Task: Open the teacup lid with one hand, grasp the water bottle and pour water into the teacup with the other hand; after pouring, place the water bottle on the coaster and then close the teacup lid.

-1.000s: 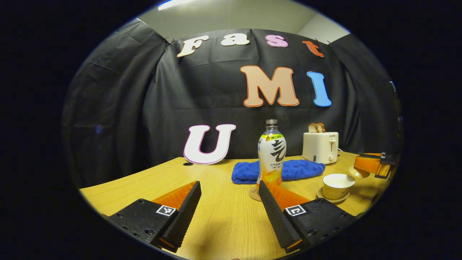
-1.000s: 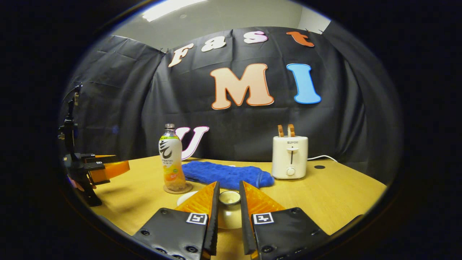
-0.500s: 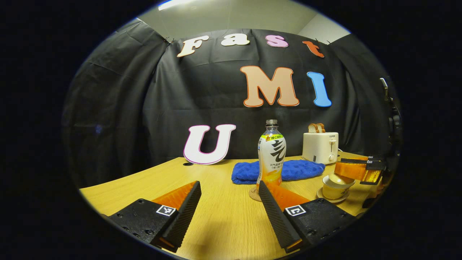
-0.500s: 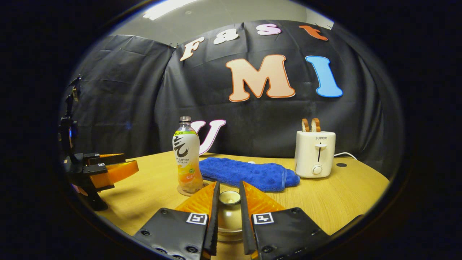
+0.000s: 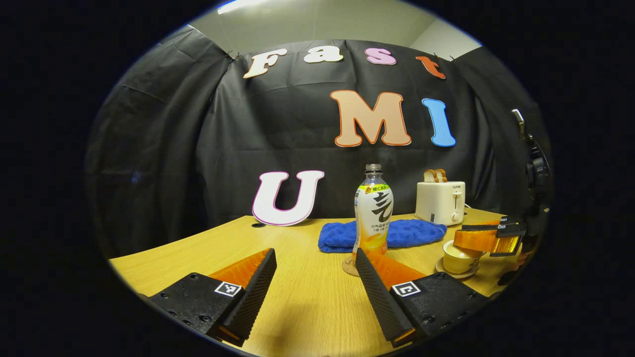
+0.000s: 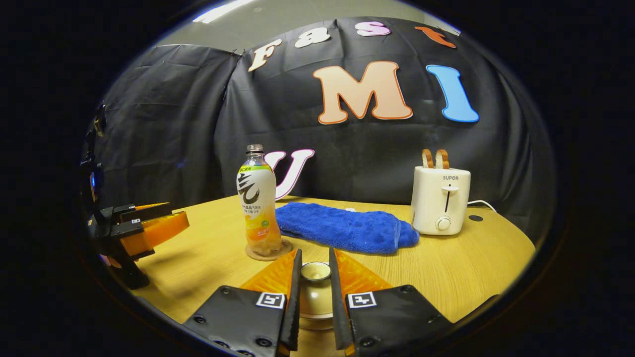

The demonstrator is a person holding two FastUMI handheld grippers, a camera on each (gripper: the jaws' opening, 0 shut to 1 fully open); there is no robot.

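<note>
While our left gripper (image 5: 315, 277) waits low in the left gripper view with its fingers spread wide over the wooden table (image 5: 297, 307) and nothing between them, the water bottle (image 5: 373, 210) stands upright at centre frame on its coaster (image 5: 349, 267). Behind the bottle we see a blue cloth (image 5: 412, 232) and, further right, a toaster (image 5: 440, 202). At the right edge the right gripper (image 5: 488, 240) sits over the teacup (image 5: 456, 253), which rests on its saucer (image 5: 454, 271).

In the right gripper view, our own fingers at bottom centre are drawn narrow around the knob of the teacup lid (image 6: 315, 292), pressing it from both sides; whether the lid is seated on the cup we cannot tell. The bottle is left of centre, the toaster at right, the left gripper open at the left edge.
</note>
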